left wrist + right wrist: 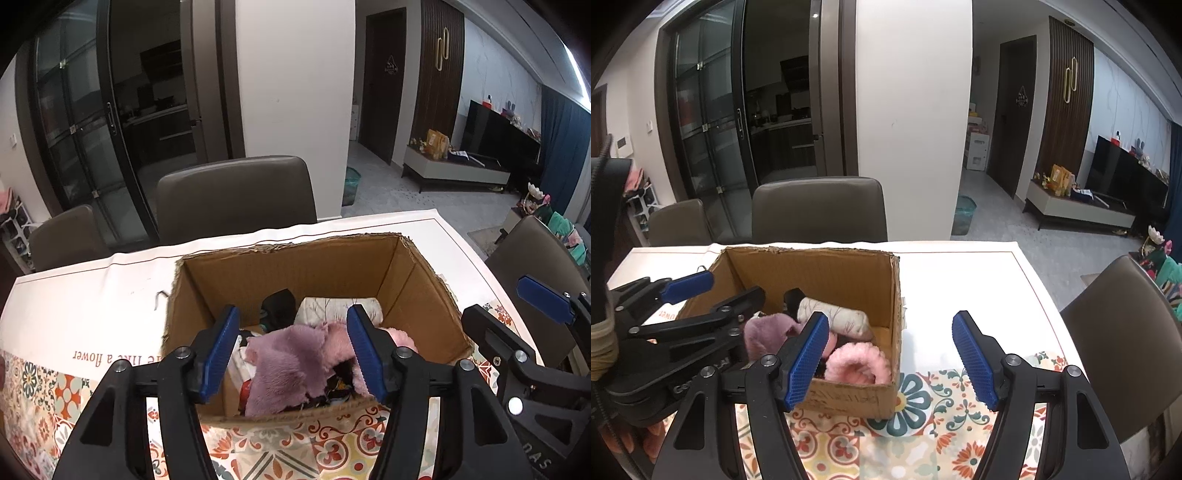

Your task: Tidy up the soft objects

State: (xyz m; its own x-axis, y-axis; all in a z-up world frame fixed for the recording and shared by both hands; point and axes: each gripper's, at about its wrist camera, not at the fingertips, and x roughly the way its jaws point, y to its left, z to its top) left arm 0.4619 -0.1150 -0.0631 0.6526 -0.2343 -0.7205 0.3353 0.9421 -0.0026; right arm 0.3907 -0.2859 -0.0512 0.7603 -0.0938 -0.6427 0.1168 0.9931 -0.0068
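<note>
An open cardboard box (321,266) (827,266) stands on the table. Inside lie a purple fluffy cloth (280,365) (764,332), a pink fluffy piece (857,363) (402,338), a white rolled cloth with a twig print (834,319) (332,308) and a black item (280,301). My left gripper (293,350) (713,295) hangs open over the box's near left part, with the purple cloth lying loose below and between its blue pads. Just right of the box's near corner, my right gripper (891,360) (513,310) stands open and holds nothing.
The table (960,273) carries a white cloth with a patterned floral border (923,406). Brown chairs stand behind it (820,210) and at its right (1123,332). A small bent metal piece (160,297) lies left of the box.
</note>
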